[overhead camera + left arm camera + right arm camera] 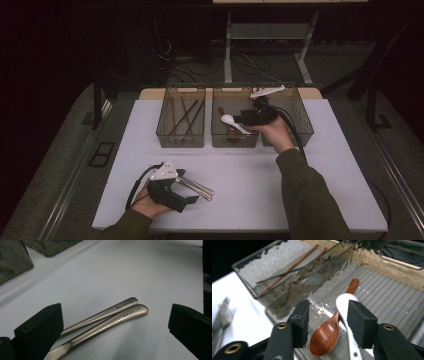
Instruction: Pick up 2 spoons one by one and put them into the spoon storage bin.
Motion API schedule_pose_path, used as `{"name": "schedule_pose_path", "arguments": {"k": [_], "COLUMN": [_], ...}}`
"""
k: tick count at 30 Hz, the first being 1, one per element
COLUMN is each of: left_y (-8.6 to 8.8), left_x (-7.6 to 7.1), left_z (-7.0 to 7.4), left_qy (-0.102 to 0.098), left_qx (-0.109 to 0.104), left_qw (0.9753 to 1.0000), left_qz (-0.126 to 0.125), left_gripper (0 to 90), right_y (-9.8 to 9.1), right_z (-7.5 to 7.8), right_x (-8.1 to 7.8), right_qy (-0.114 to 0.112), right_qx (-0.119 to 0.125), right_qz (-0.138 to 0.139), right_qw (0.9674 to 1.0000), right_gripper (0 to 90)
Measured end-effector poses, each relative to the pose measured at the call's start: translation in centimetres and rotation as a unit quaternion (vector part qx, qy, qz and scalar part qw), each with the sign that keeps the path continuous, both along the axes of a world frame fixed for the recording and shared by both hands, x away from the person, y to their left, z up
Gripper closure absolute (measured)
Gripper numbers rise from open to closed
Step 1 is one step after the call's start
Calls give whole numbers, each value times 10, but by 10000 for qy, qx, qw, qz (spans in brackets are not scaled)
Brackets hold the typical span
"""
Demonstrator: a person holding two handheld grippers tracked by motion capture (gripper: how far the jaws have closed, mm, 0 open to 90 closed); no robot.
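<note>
**White ceramic spoon going into the middle basket as cutlery sorting continues**

White and glossy, a ceramic soup spoon is lying in the middle mesh basket, its handle crossing just beside a wooden spoon already resting on the wire floor. The right gripper is hovering over that basket at about one o'clock from the table's centre, its jaws standing partly apart; in the right gripper view the white spoon is passing close by the right-hand pad, and whether that pad is touching it cannot be told, though nothing is being pinched. This reads as the release step of a sorting job: spoons to the middle basket, while the left basket at eleven o'clock is holding wooden chopsticks.

Near seven o'clock, the left gripper is resting low over the white table, jaws spread wide on either side of two metal handles lying side by side and touching each other. The pads are not pressing on them.

Next, judging from the layout, the right hand needs to be lifting straight up and clear of the basket rim without dragging the spoon. The left one needs to be closing on a single handle, which calls for care, since the pair are lying tight together.
</note>
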State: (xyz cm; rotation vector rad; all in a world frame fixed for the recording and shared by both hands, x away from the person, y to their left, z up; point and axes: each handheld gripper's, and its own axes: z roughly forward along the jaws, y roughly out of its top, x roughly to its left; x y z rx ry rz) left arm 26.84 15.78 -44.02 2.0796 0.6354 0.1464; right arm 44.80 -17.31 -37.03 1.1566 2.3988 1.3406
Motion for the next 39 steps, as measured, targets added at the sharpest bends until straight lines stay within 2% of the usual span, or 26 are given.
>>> {"name": "schedule_pose_path", "arguments": {"k": [5,7,10,12,19,22,26,33,39], "left_y": [-1,-1,-1,0,1,1,0,1,1], "left_x": [-1,-1,0,0,1,1,0,0,0], "left_z": [0,-1,-1,-1,-1,0,0,1,2], "left_qy": [38,46,48,37,26,17,9,-19,-26], "left_qx": [-5,-6,-1,32,67,83,94,99,82], "left_qw": [10000,10000,10000,10000,10000,10000,9999,9999,9999], "left_qz": [26,48,61,44,37,36,39,48,78], "left_gripper": [0,0,0,0,0,0,0,0,0], "right_y": [-16,-23,-32,-38,-52,-59,-67,-79,-90], "right_z": [9,11,15,17,17,13,3,-20,-35], "right_x": [-16,-22,-32,-39,-66,-76,-89,-113,-132], "right_qy": [-73,-39,-130,-130,-313,-408,-499,-558,-586], "right_qx": [164,238,235,364,452,432,257,-90,-103], "right_qz": [10,60,77,119,95,40,16,-57,-136], "right_qw": [9998,9997,9996,9992,9984,9982,9984,9984,9981], "right_gripper": [448,429,398,374,292,263,201,190,190]}}
